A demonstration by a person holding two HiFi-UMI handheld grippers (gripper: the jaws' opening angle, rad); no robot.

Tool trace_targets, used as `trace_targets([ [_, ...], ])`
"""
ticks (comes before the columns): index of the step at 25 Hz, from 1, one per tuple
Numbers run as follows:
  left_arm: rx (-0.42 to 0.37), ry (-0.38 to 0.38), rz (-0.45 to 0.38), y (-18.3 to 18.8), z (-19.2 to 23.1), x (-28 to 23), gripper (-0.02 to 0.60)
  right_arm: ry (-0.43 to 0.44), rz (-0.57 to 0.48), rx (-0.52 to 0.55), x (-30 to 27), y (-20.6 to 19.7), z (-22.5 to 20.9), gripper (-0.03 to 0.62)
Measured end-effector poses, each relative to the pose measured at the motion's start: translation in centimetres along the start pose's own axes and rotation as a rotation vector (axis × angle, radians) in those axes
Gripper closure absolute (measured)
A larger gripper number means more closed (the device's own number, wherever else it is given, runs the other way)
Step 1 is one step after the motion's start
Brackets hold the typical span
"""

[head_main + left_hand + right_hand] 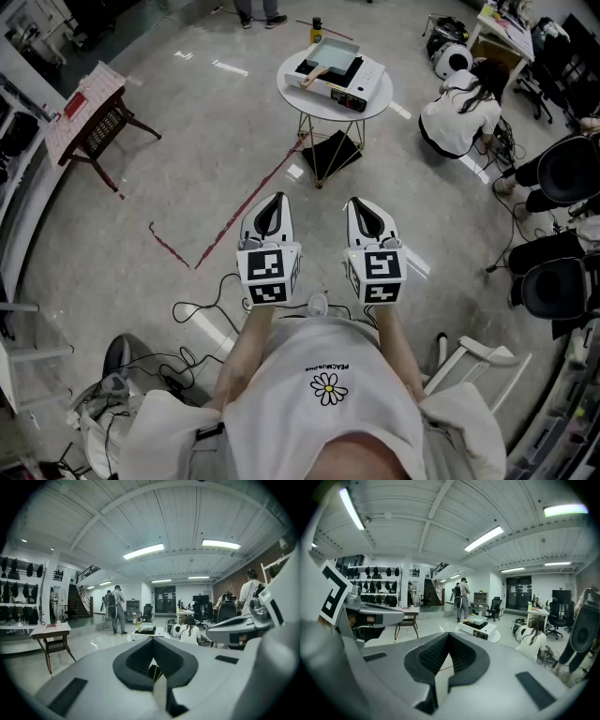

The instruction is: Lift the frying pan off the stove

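Our left hand-held gripper (272,202) and right hand-held gripper (362,204) hang side by side in front of us. Each gripper view shows its jaws closed tip to tip with nothing between them. The frying pan (335,54), which looks to us like a square, pale-green one, sits on the white stove (361,86) at 12 o'clock. The stove stands on a small round desk (379,106), well apart from both grippers, so we judge the approach has not begun. The first risk is arriving with the jaws shut and knocking the pan's handle (312,74) instead of closing around it. That handle seems to point toward 7 o'clock from the pan. A grip on the handle alone could let the pan tip as it rises. A push could rock the desk on its thin wire legs, or slide the stove across the top. Loose cables (202,314) trail on the floor at 7 o'clock and could catch a foot as we step forward. A person (459,117) crouches at 2 o'clock, near the desk and within range of a swung pan. As for writing, our shirt (328,370) carries a line of capitals above a daisy, but it is upside down from here and we cannot read it surely. The marker cubes (272,274) bear only black-and-white squares. Any labels on the stove's dark panel are too small to read.
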State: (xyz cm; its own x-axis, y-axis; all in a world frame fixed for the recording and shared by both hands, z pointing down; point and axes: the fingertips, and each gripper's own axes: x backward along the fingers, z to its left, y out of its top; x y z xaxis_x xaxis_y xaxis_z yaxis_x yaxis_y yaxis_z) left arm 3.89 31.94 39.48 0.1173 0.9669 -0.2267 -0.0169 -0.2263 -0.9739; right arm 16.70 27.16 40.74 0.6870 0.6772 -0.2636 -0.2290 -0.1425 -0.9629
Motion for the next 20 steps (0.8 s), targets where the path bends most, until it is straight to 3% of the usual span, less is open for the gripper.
trace_targets([
  [9,0.003,-0.002,0.011,-0.2,-0.3,-0.4,0.581,0.006,0.020,0.017,0.0,-0.6,-0.2,0.592],
  [20,0.031,0.014,0.026,-1.1,0.0,0.0,0.581,0.065,0.033,-0.037,-0.5,-2.0,0.6,0.592],
])
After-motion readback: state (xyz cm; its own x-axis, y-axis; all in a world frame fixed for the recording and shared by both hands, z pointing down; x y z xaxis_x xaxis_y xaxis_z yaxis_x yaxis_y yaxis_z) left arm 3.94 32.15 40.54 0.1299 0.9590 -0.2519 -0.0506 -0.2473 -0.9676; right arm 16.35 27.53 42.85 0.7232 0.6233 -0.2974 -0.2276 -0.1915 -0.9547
